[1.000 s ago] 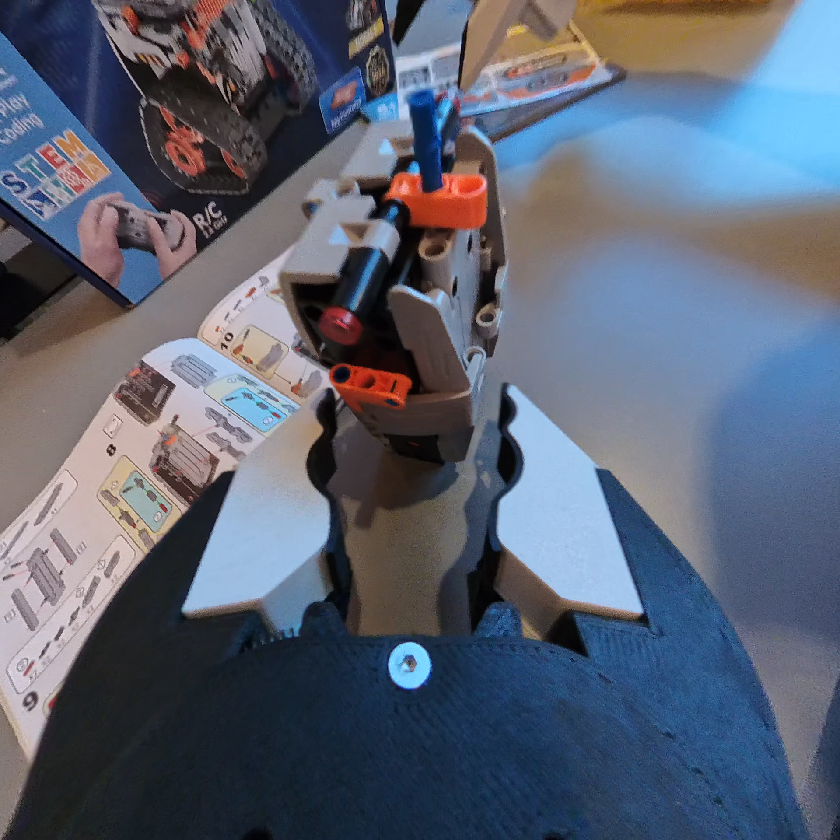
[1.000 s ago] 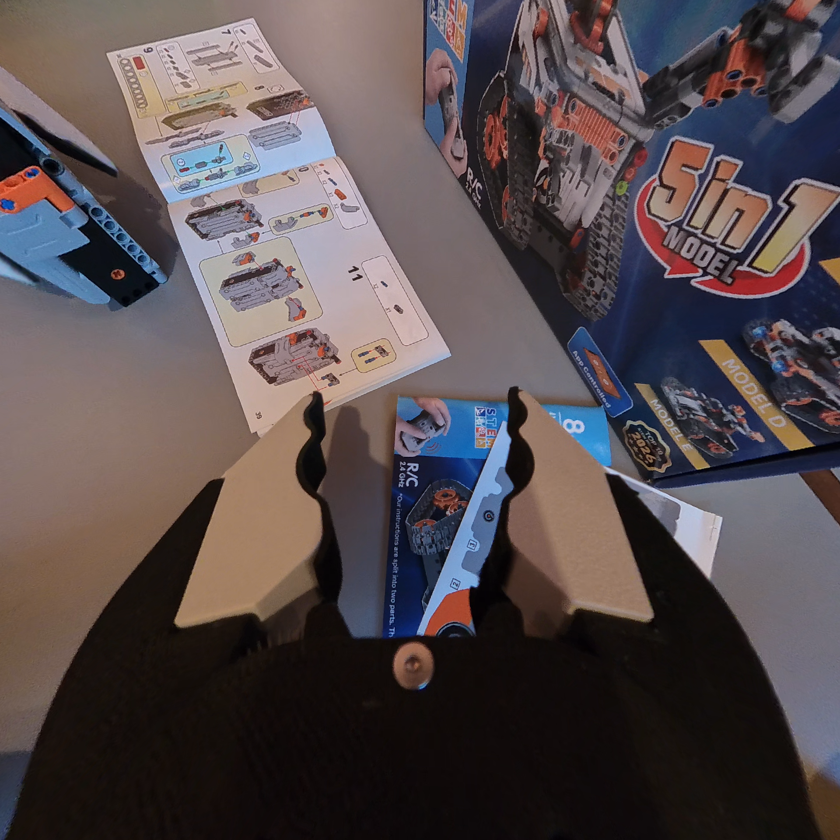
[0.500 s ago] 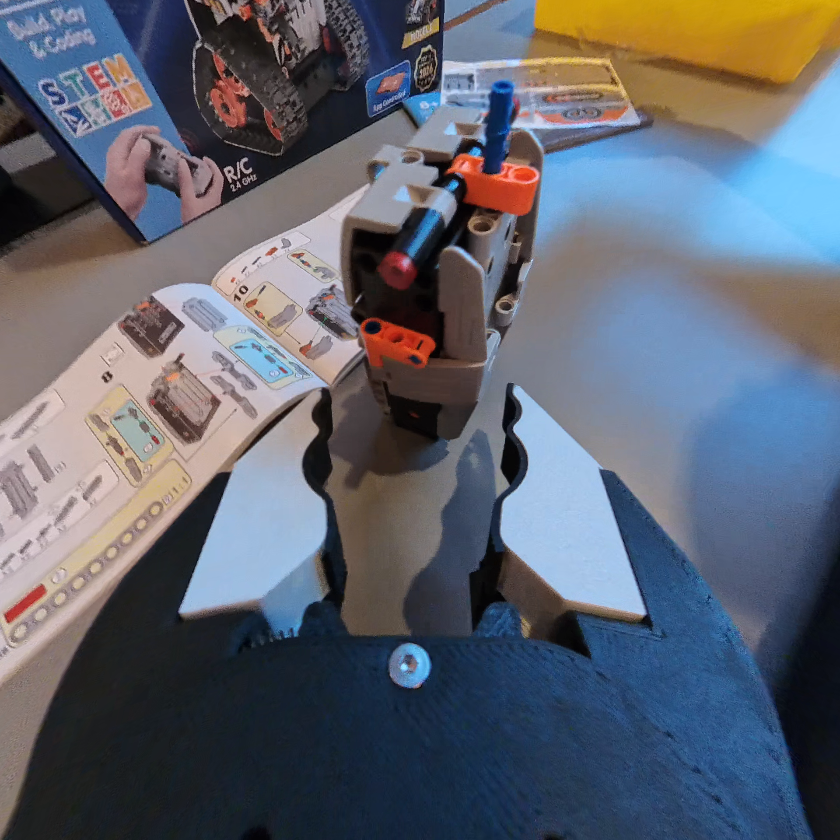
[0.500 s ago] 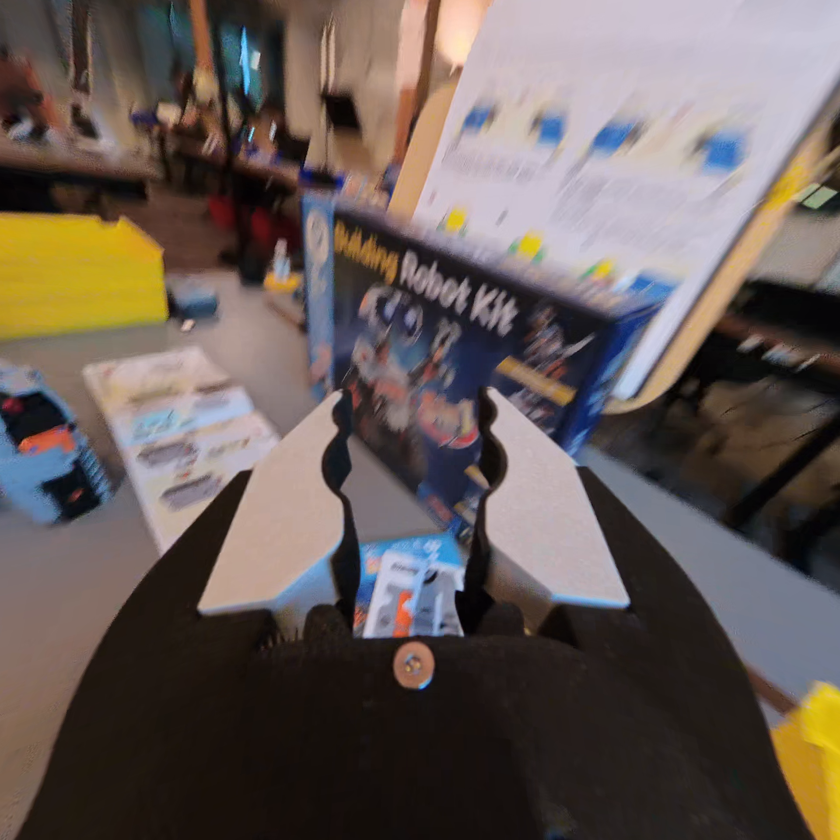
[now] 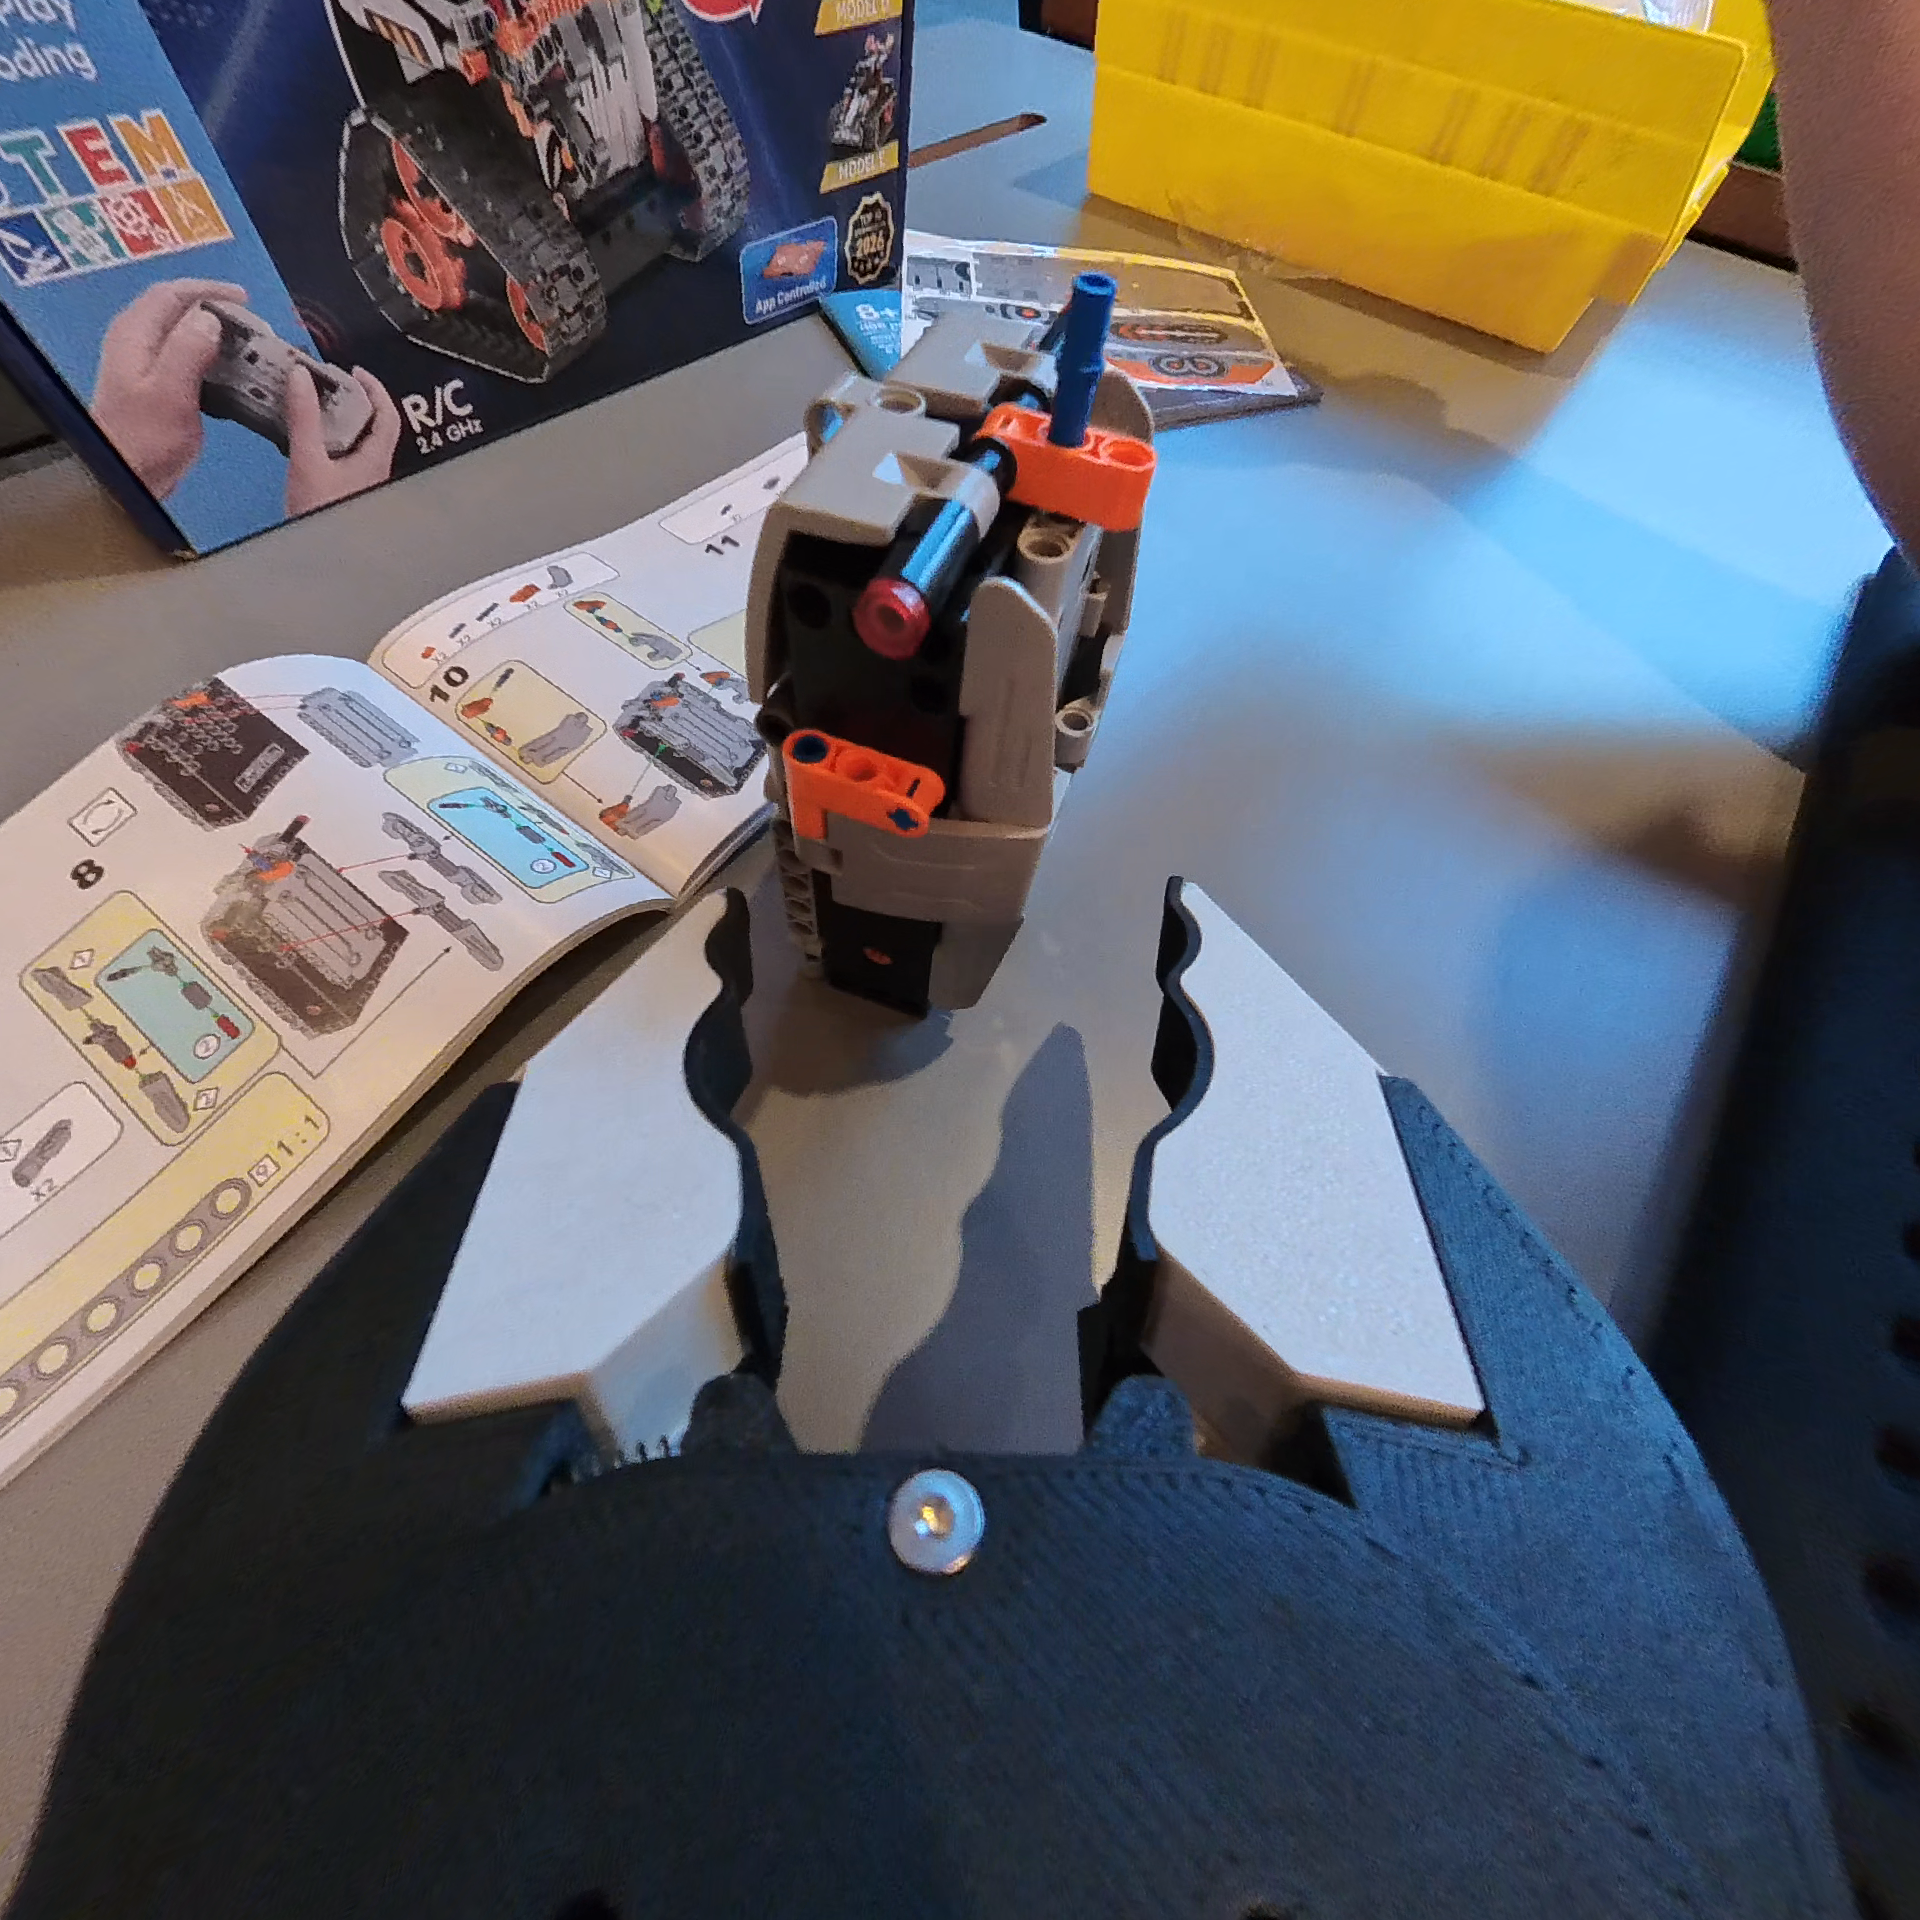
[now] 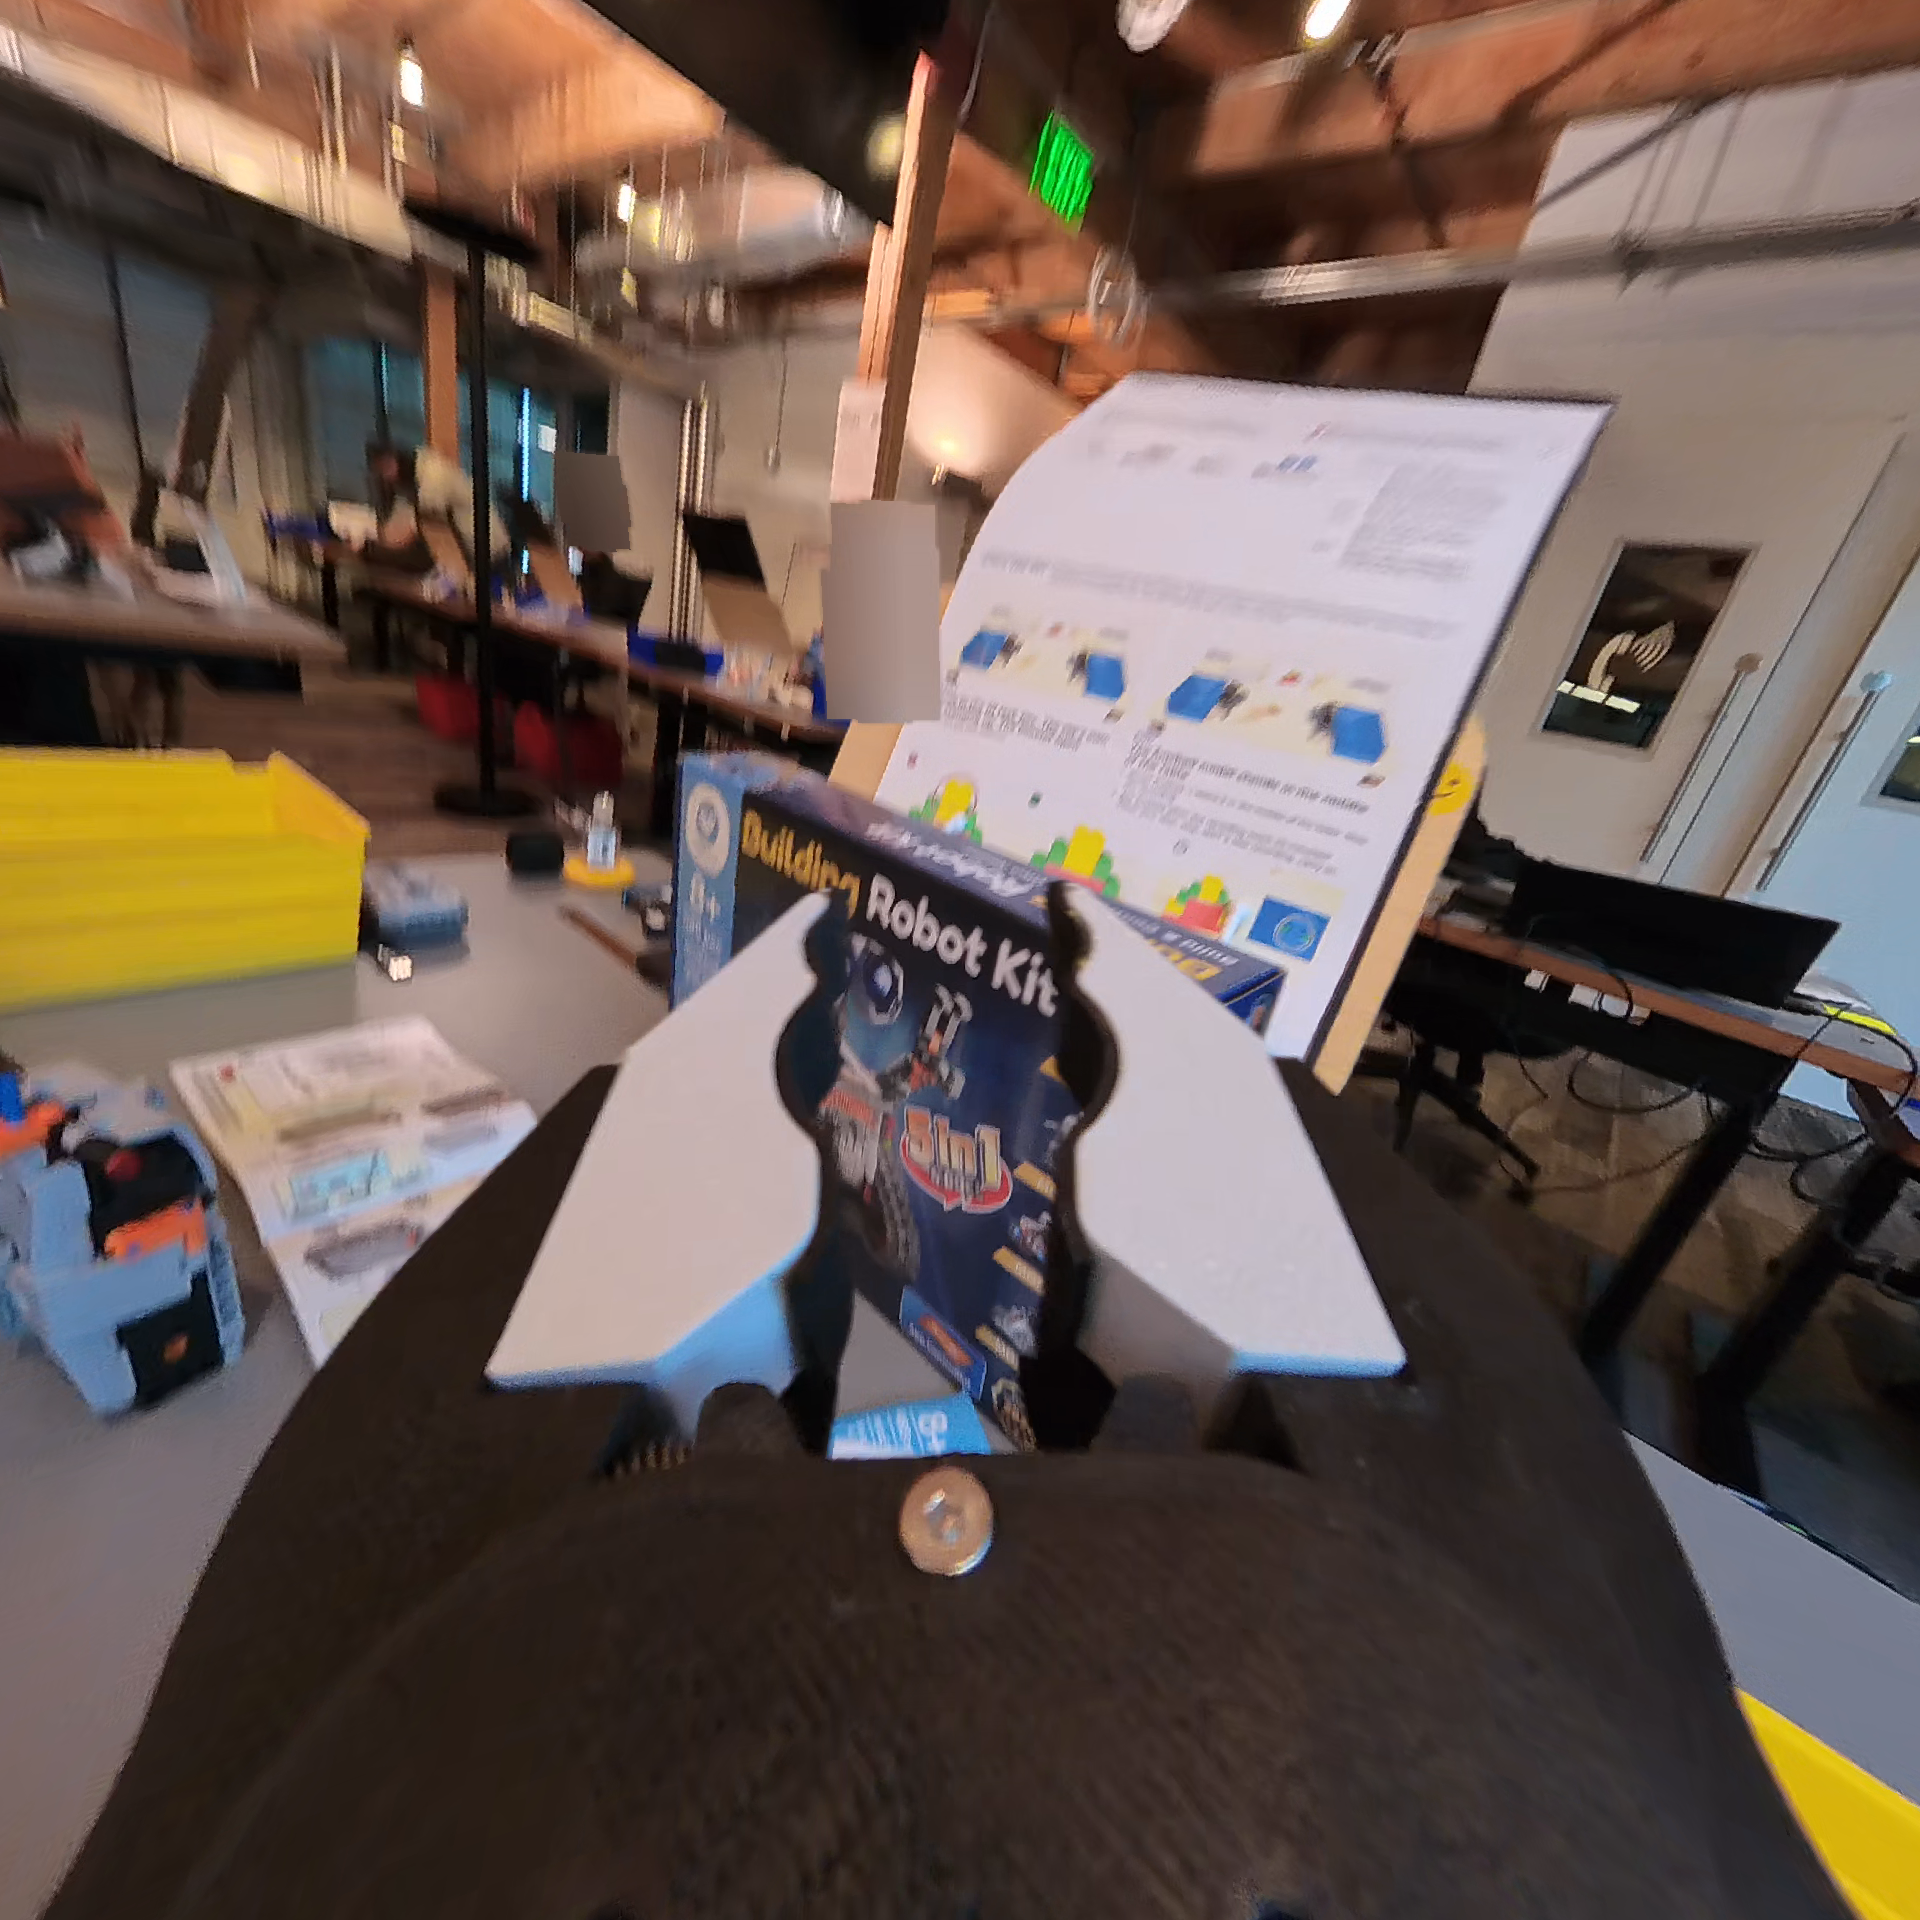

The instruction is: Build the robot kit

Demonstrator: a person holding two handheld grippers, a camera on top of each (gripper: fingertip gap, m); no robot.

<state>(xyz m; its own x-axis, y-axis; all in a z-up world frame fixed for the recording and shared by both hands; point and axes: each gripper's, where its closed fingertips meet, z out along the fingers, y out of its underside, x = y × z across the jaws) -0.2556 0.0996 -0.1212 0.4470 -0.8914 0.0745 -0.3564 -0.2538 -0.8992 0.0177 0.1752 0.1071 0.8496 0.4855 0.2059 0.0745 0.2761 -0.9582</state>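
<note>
A grey, black and orange brick-built model [image 5: 935, 675] with a blue pin on top stands upright on the grey table, just beyond my left gripper [image 5: 951, 914]. The left gripper is open and empty, its fingertips a little short of the model's base. The model also shows at the left edge of the right wrist view [image 6: 114, 1236]. My right gripper [image 6: 945, 914] is open and empty, raised above the table and pointing level at the blue kit box [image 6: 956, 1039]. An open instruction booklet [image 5: 343, 862] lies left of the model.
The blue kit box [image 5: 468, 208] stands at the back left. A yellow bin [image 5: 1382, 156] sits at the back right, with a leaflet [image 5: 1122, 312] in front of it. A leaning printed board [image 6: 1226, 686] stands behind the box. A person's arm [image 5: 1849, 312] is at the right edge. The grippers' ends are close to 35 cm from one another.
The left gripper has drawn back from the model, which now stands free on the table. The right gripper has tilted up from looking down at the table to looking level across the room.
</note>
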